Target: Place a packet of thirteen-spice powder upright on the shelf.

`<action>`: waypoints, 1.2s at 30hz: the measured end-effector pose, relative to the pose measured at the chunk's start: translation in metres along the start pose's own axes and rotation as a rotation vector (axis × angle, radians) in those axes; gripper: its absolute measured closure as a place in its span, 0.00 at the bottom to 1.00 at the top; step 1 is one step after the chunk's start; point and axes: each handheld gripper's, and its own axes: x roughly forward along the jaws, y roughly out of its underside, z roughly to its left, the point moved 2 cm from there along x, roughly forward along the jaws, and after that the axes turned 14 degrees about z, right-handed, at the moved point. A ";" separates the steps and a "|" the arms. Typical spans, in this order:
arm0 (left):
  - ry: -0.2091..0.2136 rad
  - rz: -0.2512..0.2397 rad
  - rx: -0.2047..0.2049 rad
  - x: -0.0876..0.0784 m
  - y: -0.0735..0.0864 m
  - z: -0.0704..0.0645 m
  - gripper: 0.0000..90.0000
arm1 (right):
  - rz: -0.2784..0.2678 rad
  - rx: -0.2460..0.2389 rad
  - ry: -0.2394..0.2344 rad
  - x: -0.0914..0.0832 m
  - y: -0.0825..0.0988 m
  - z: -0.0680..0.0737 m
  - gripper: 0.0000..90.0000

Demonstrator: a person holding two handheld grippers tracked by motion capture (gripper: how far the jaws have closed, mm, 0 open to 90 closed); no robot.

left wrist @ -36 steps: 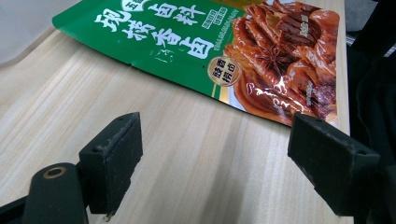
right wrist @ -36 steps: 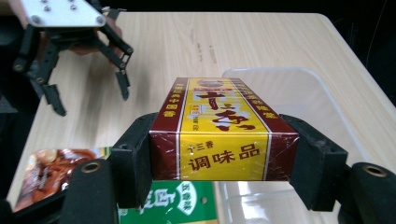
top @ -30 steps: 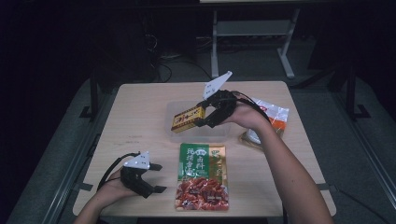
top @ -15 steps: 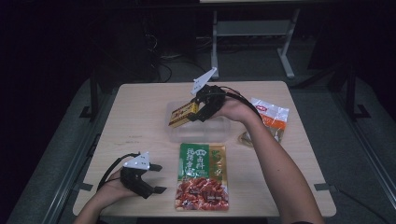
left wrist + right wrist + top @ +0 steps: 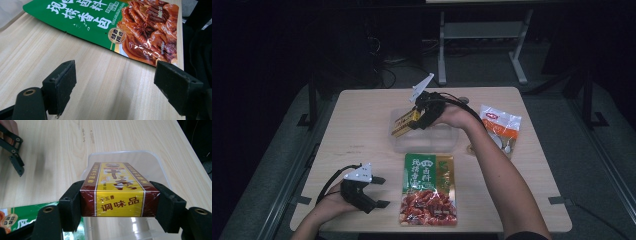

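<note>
My right gripper (image 5: 412, 121) (image 5: 117, 205) is shut on a maroon and yellow seasoning box (image 5: 405, 122) (image 5: 117, 192), clamped by its two long sides. The box hangs tilted over the left part of a clear plastic tub (image 5: 447, 142) (image 5: 155, 160) at the table's middle. A green and red sauce packet (image 5: 430, 189) (image 5: 120, 27) lies flat in front of the tub. Near the table's front left, my left gripper (image 5: 379, 191) (image 5: 115, 85) rests low over bare wood, open and empty, pointing at the packet's edge.
A white and orange snack bag (image 5: 498, 126) lies at the right of the tub. The wooden table (image 5: 357, 125) has free room on its left half. A metal stand (image 5: 482, 35) and cables sit on the dark floor behind it.
My right gripper has carried the seasoning box leftward and slightly down, from the tub's right side to over its left part. The left gripper has not moved.
</note>
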 end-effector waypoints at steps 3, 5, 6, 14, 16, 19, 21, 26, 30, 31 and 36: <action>0.004 -0.001 0.002 0.000 0.000 0.000 0.20 | 0.009 0.004 0.001 0.002 -0.003 -0.001 0.35; 0.005 -0.002 0.003 0.000 0.000 0.000 0.20 | 0.006 -0.005 0.006 0.004 -0.006 -0.002 0.35; 0.006 -0.001 0.003 0.000 0.001 0.000 0.20 | 0.004 -0.004 0.003 0.004 -0.007 -0.001 0.35; 0.013 0.006 0.002 0.002 0.001 -0.001 0.20 | 0.012 0.007 0.000 0.009 -0.009 -0.002 0.35; 0.019 0.010 0.004 0.003 0.001 -0.001 0.20 | 0.014 0.009 0.000 0.010 -0.010 -0.003 0.35; 0.021 0.020 0.014 0.004 0.001 -0.001 0.20 | 0.004 0.007 0.000 0.010 -0.012 -0.003 0.35; 0.023 0.021 0.017 0.004 0.001 -0.002 0.20 | 0.004 0.007 -0.002 0.010 -0.014 -0.003 0.35; 0.026 0.017 0.013 0.003 0.001 -0.002 0.20 | 0.008 -0.004 -0.005 0.011 -0.021 -0.002 0.35; 0.031 0.025 0.010 0.004 0.001 -0.003 0.20 | 0.016 -0.012 -0.007 0.014 -0.026 -0.002 0.35; 0.032 0.025 0.011 0.004 0.001 -0.003 0.20 | 0.016 -0.014 -0.009 0.015 -0.027 -0.002 0.35; 0.035 0.031 0.015 0.004 0.001 -0.003 0.20 | 0.019 -0.013 -0.013 0.019 -0.032 -0.002 0.35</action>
